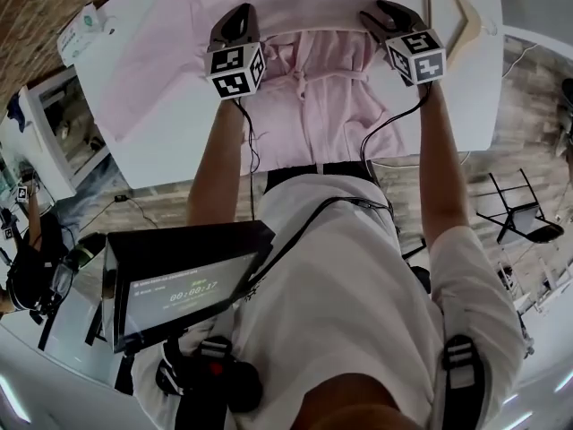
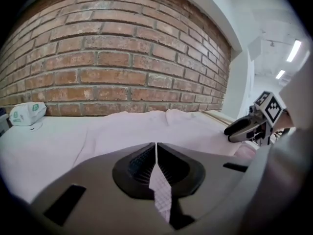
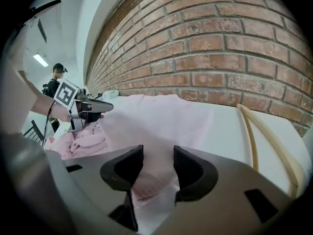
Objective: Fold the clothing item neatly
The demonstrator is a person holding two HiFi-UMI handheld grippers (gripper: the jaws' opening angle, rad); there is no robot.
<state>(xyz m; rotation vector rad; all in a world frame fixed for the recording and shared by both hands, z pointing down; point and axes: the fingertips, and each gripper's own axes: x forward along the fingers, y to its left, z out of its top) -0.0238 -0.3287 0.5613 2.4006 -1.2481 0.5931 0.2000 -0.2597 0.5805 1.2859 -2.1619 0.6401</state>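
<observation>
Head view: arms [image 1: 215, 173] outstretched over garment [image 1: 315, 106].

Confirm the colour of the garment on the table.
The garment is plain pale pink, with no print. It shows best in the head view.

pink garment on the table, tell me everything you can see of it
The pink garment is thin, soft-looking cloth with what looks like a tie band across its middle. It lies on the white table. Its upper part is spread flat, with one sleeve out to the left. The middle is bunched in folds, and the lower edge reaches the table's near edge. The left gripper is shut on a sliver of it. The right gripper is open with cloth between its jaws.
</observation>
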